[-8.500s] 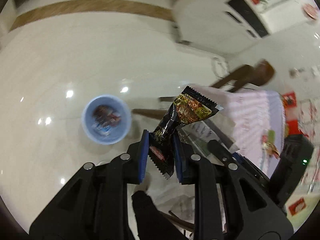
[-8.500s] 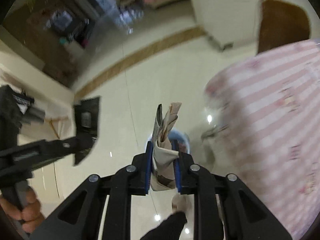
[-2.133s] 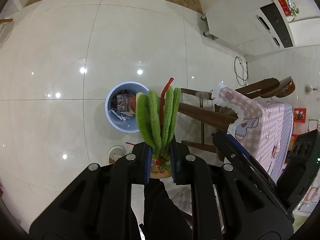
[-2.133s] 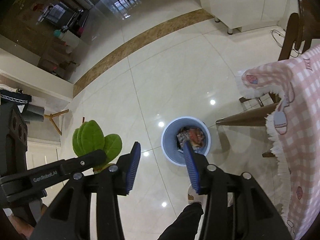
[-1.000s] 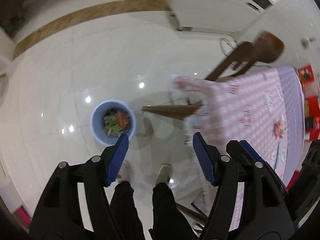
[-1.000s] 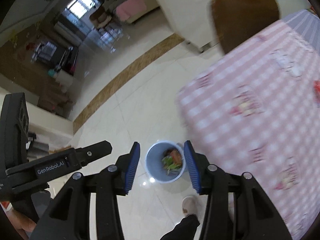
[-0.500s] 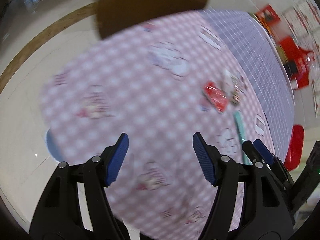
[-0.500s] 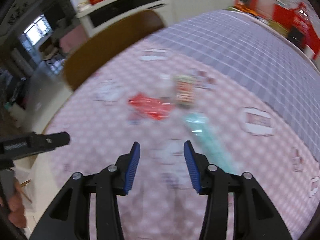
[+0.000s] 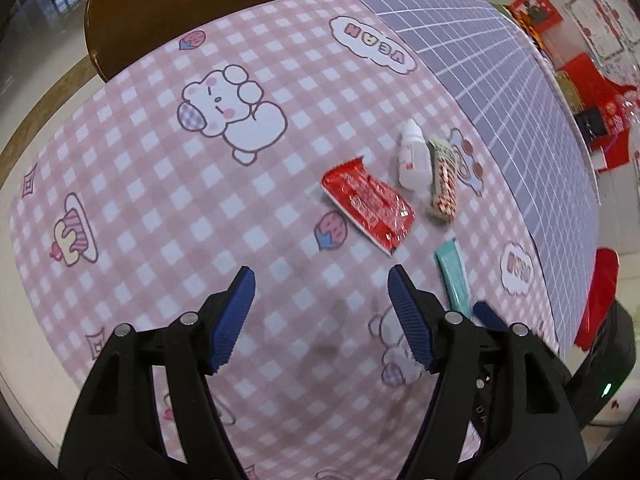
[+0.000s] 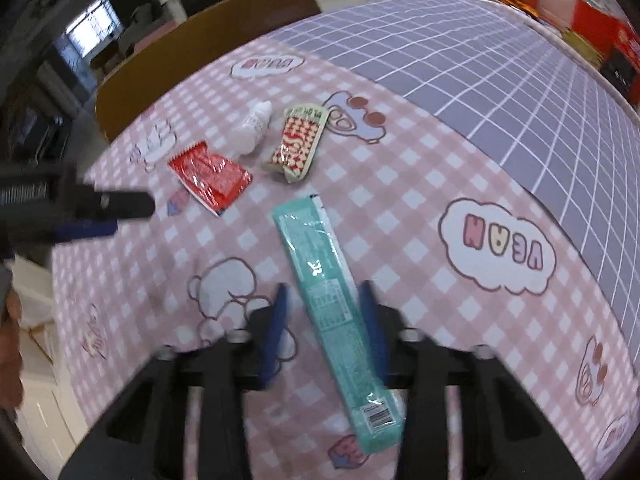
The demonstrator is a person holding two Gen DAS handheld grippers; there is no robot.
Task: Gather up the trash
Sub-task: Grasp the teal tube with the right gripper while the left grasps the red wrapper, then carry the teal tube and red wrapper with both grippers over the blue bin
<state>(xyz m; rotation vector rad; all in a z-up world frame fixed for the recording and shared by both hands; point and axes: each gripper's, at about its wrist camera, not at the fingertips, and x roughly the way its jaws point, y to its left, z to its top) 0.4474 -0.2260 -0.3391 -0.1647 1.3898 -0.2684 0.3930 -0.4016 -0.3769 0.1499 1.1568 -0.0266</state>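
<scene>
Right gripper [image 10: 324, 322] straddles the long teal wrapper [image 10: 326, 300] lying flat on the checked tablecloth [image 10: 400, 184]; jaws closing, pads not yet pressing it. Left gripper [image 9: 320, 312] hangs wide open and empty, short of the red wrapper [image 9: 366, 204], with a small white bottle [image 9: 412, 156] and a patterned packet [image 9: 442, 178] beyond. Risk: the thin, flat film may slip out, or the pads may pinch cloth instead.

Both wrist views steeply down onto the tablecloth [image 9: 160, 184] from close above, past each gripper's own fingers. Shared by both: red wrapper [image 9: 368, 206] [image 10: 210, 178], white bottle [image 9: 412, 156] [image 10: 254, 128], checked packet [image 9: 442, 182] [image 10: 298, 144], teal wrapper [image 9: 452, 280] [image 10: 332, 316], chair [image 9: 224, 4] [image 10: 200, 48].
</scene>
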